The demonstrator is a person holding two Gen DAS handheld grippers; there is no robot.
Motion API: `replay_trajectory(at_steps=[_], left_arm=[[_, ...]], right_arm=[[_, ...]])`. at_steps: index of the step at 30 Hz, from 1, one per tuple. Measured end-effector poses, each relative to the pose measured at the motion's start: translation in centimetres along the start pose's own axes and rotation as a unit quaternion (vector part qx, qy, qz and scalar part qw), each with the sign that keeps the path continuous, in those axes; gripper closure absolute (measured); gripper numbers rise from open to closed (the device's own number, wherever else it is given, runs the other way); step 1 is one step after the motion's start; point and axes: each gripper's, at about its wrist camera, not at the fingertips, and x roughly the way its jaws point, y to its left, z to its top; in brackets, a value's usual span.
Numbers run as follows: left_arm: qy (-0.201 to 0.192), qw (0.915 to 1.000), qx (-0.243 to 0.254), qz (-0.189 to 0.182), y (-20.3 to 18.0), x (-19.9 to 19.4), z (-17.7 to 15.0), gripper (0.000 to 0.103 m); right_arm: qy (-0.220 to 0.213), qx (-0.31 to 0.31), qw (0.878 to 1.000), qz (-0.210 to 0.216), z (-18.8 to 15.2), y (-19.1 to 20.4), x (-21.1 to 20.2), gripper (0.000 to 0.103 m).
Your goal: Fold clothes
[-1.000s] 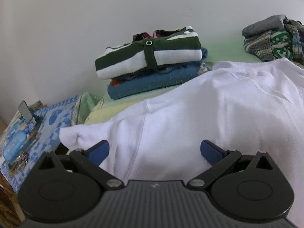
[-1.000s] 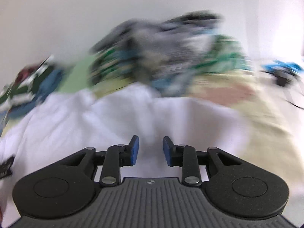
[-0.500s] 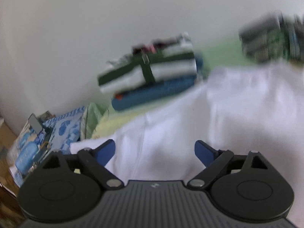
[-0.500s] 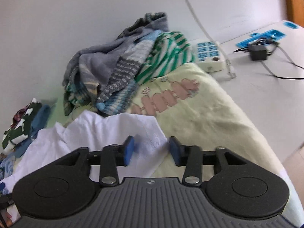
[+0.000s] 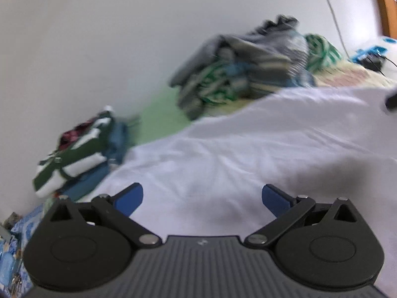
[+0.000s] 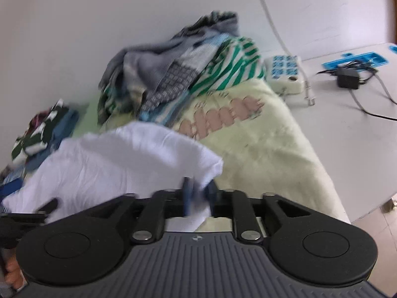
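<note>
- Our right tool (image 6: 198, 195) is clenched on a corner of the white garment (image 6: 119, 164), its blue pads drawn close with soft cloth bunched between them.
- Our left tool (image 5: 202, 198) is released, its blue pads (image 5: 129, 198) spread wide over the same white garment (image 5: 248, 154), with nothing caught between them.
- The white garment is a thin, lightly creased fabric, spread across the near part of the pale yellow blanket (image 6: 268, 149). In the right wrist view its right corner ends in a rounded flap at the tool.
- The blanket looks fuzzy and carries a pink, segmented, caterpillar-like pattern (image 6: 220, 119).
- Beyond the garment, at the far edge, lies a loose pile of clothes (image 6: 173, 79): grey knit, patterned blue and grey pieces, and a green-and-white striped one, all rumpled.
- Far left, a neat folded stack (image 5: 77, 159) sits near the wall, a dark green and white striped piece on top of blue ones.
- To the right of the pile, a cream power strip (image 6: 285, 72) with blue sockets rests on the white tabletop (image 6: 347, 129), a black adapter (image 6: 347, 79) and cords lying farther right.
- The left wrist view is blurred, so finer weave is lost there.
</note>
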Motion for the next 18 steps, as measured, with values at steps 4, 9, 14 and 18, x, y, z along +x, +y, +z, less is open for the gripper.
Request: replay_trajectory(at_steps=[4, 9, 14, 18], left_arm=[[0.016, 0.9995, -0.019, -0.019, -0.5, 0.9, 0.0, 0.001], [0.028, 0.9977, -0.051, -0.033, -0.5, 1.6, 0.1, 0.001], [0.039, 0.9953, -0.077, -0.044, 0.1, 1.9, 0.0, 0.001], [0.047, 0.9927, -0.099, -0.051, 0.6, 1.9, 0.5, 0.002]], right_arm=[[0.002, -0.007, 1.0, 0.014, 1.1, -0.5, 0.5, 0.06], [0.022, -0.029, 0.999, 0.032, 1.8, -0.2, 2.6, 0.06], [0.048, -0.067, 0.996, 0.022, 1.5, 1.6, 4.9, 0.065], [0.036, -0.045, 0.998, 0.04, 2.0, 1.3, 3.7, 0.1]])
